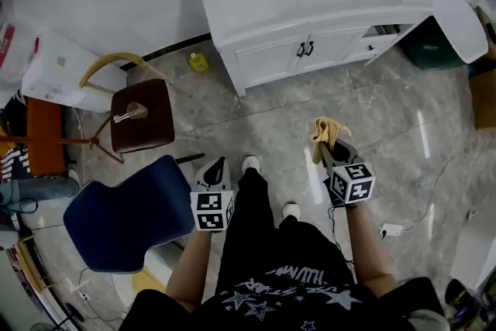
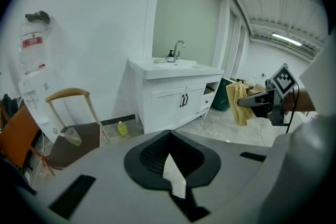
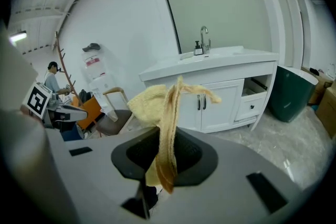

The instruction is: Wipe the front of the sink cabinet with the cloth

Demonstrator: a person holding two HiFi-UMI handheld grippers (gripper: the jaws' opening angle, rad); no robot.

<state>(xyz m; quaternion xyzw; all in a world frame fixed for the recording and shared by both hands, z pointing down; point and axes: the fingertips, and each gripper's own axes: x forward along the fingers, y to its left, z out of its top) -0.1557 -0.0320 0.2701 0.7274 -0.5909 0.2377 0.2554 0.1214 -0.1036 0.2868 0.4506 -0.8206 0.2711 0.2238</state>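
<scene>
The white sink cabinet [image 1: 273, 58] stands ahead across the grey floor, with two doors and dark handles [image 1: 305, 49]. It also shows in the left gripper view as the cabinet [image 2: 170, 105] and in the right gripper view as the cabinet [image 3: 223, 105]. My right gripper [image 1: 328, 149] is shut on a yellow cloth [image 1: 325, 129], well short of the cabinet front. The cloth [image 3: 160, 107] hangs bunched from the shut jaws of the right gripper [image 3: 163, 161]. My left gripper [image 1: 215, 165] is shut with nothing in it, low at my left side; its jaws meet at a point [image 2: 170, 162].
A brown stool-chair [image 1: 142, 115] and a blue chair [image 1: 124, 215] stand at the left. A small yellow bottle [image 1: 198, 62] sits by the cabinet's left foot. Right of the cabinet are a dark green bin [image 1: 428, 47] and an open drawer [image 1: 373, 46]. A power strip [image 1: 390, 229] lies at the right.
</scene>
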